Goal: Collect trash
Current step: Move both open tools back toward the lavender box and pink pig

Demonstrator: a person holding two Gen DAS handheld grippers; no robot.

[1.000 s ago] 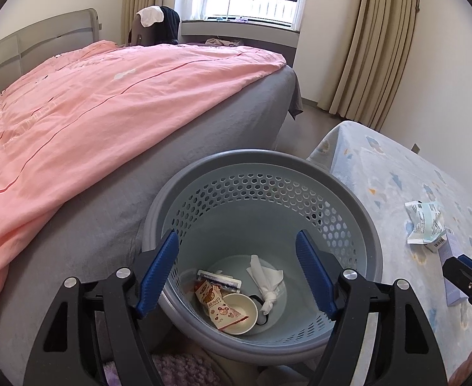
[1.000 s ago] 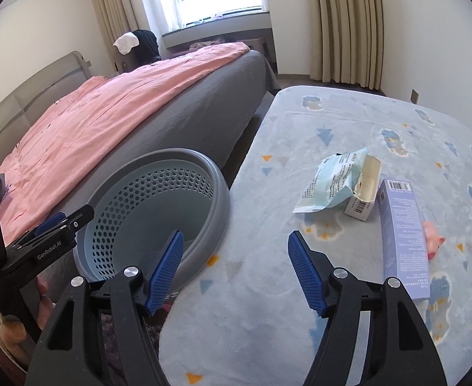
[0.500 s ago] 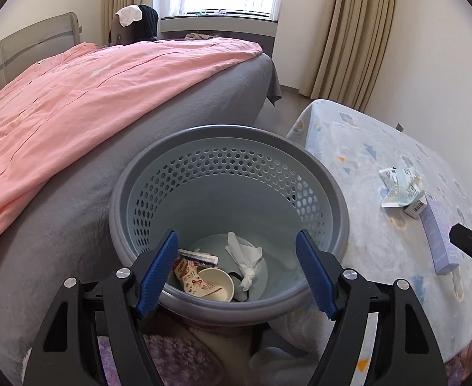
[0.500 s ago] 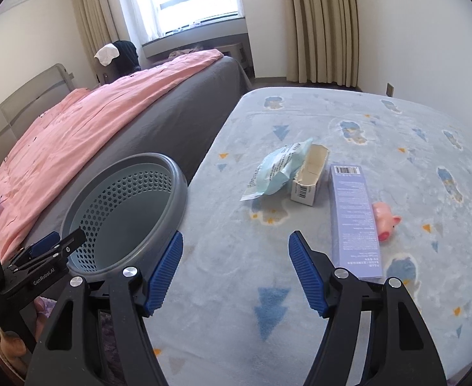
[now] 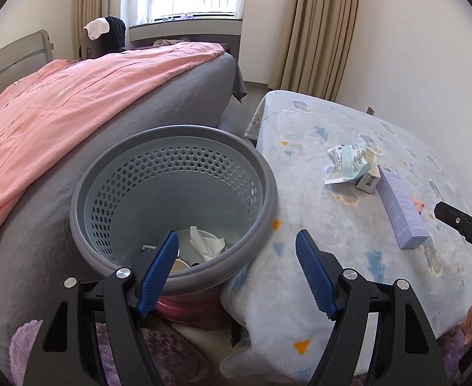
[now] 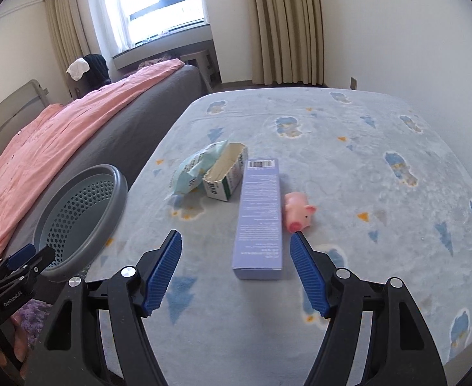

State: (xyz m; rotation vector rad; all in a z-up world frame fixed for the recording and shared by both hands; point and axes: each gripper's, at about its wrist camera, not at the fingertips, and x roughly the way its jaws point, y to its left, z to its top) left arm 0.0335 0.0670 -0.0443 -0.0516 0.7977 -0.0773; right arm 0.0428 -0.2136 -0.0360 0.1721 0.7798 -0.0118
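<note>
Hovering spread and empty before the purple box (image 6: 261,212), the right tongs (image 6: 236,271) line up a grab, while the left tongs (image 5: 237,273), also agape, wait at the basket (image 5: 269,193) beside it.

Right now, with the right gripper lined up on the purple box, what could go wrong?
1. The pink pig toy touches the purple box near the right gripper; the open jaws may catch it too.
2. The box is long; gripped at its near end, it may tilt and miss the basket.
</note>
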